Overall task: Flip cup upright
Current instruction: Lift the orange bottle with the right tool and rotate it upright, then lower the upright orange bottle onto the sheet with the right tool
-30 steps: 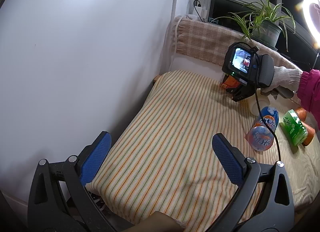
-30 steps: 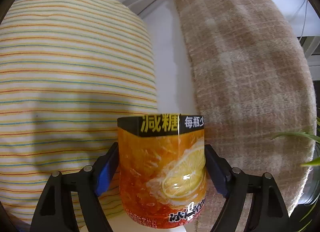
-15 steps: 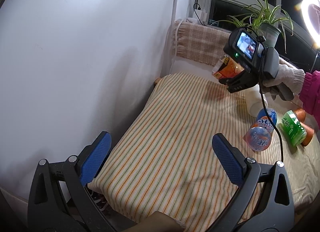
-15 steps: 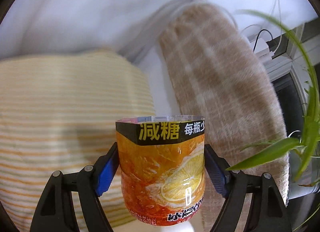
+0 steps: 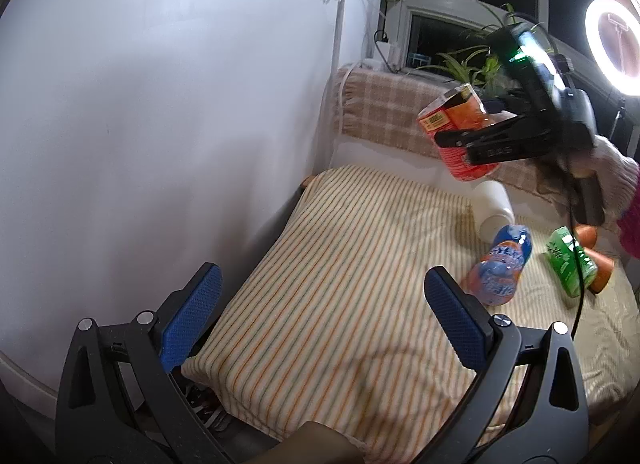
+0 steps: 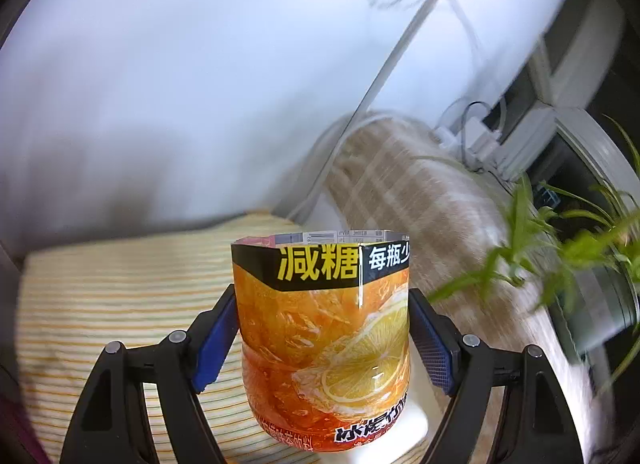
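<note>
The orange cup point(image 6: 326, 340), cut from a drink bottle with a lemon label, sits between the blue pads of my right gripper point(image 6: 322, 338), which is shut on it. In the left wrist view the cup point(image 5: 460, 132) hangs in the air above the far end of the striped cloth point(image 5: 340, 264), tilted with its open rim up and to the left, held by the right gripper point(image 5: 472, 144). My left gripper point(image 5: 320, 312) is open and empty, low over the near edge of the cloth.
A white cup point(image 5: 494, 208), a blue and orange bottle point(image 5: 500, 264), a green carton point(image 5: 568, 260) and orange cups point(image 5: 600, 264) lie on the cloth at the right. A white wall point(image 5: 160, 104) runs along the left. A plaid cloth point(image 5: 392, 108), a plant point(image 6: 580, 248) and a ring light point(image 5: 616, 48) stand behind.
My right gripper has lifted the orange cup off the cloth and tilted it upward; its view swung from the cloth to the wall. My left gripper stayed still.
</note>
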Demonstrator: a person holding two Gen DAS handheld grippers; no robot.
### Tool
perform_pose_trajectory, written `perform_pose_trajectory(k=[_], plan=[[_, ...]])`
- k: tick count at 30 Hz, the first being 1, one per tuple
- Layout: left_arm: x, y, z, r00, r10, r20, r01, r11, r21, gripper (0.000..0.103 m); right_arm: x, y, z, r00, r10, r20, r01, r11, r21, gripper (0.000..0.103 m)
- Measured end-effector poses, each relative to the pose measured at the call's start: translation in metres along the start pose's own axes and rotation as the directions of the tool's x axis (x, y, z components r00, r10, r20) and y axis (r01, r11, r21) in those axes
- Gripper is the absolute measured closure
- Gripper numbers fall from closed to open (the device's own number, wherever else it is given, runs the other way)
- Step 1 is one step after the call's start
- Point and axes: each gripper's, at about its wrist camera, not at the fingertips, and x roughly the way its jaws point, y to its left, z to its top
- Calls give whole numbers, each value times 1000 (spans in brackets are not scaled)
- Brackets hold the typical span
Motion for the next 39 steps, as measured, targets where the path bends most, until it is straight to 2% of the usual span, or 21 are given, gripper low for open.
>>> perform_pose_trajectory(k=[3, 6, 10, 14, 15, 16, 19, 22, 24, 25, 26, 28, 30, 32, 37, 39], plan=[[-10, -2, 0, 1000, -14, 20, 14, 1000, -4, 1, -35, -7, -11, 999, 9, 41, -13, 996, 85, 21], [-16, -6, 0, 998, -51, 25, 51, 999, -5, 1, -62, -9, -36, 998, 13, 66, -24, 984, 176, 21], [-14, -18, -4, 989, -148, -19, 149, 989, 16, 1, -102, -15, -74, 997, 36, 64, -55, 944, 325, 21], [-12, -36, -11, 977, -208, -55, 210, 976, 47, 1, -120, -29, -131, 993, 117, 26, -111, 816, 567, 21], [-11, -40, -12, 969, -235, -73, 239, 970, 45, 1, -121, -31, -140, 991, 130, 20, -116, 793, 598, 21], [-8, -44, -13, 961, -259, -92, 263, 964, 36, 1, -122, -32, -158, 988, 154, 7, -121, 750, 651, 21], [0, -52, -14, 942, -306, -140, 309, 951, 0, 1, -121, -33, -199, 979, 205, -12, -128, 655, 745, 21], [3, -61, -14, 933, -323, -159, 326, 945, -7, 1, -123, -31, -236, 969, 249, -12, -132, 552, 823, 21], [4, -67, -14, 927, -336, -168, 340, 941, -5, 1, -121, -31, -256, 960, 280, 3, -145, 487, 862, 21], [4, -71, -14, 921, -346, -178, 351, 937, -5, 1, -120, -30, -261, 957, 291, 7, -149, 468, 871, 21], [5, -75, -13, 916, -356, -186, 361, 932, -4, 1, -117, -29, -272, 948, 317, 17, -159, 425, 891, 21], [7, -80, -13, 906, -372, -203, 379, 925, -3, 1, -111, -27, -283, 936, 351, 27, -164, 366, 916, 21], [8, -89, -13, 892, -394, -222, 404, 915, -2, 1, -100, -28, -290, 928, 372, 34, -165, 325, 931, 21], [11, -96, -13, 877, -415, -241, 425, 905, -10, 1, -98, -29, -294, 926, 376, 33, -158, 306, 939, 21], [16, -105, -14, 853, -442, -278, 449, 892, -42, 1, -80, -36, -310, 910, 409, 63, -165, 219, 962, 19], [18, -108, -14, 842, -453, -294, 459, 887, -55, 1, -76, -38, -313, 909, 411, 72, -169, 206, 964, 18]])
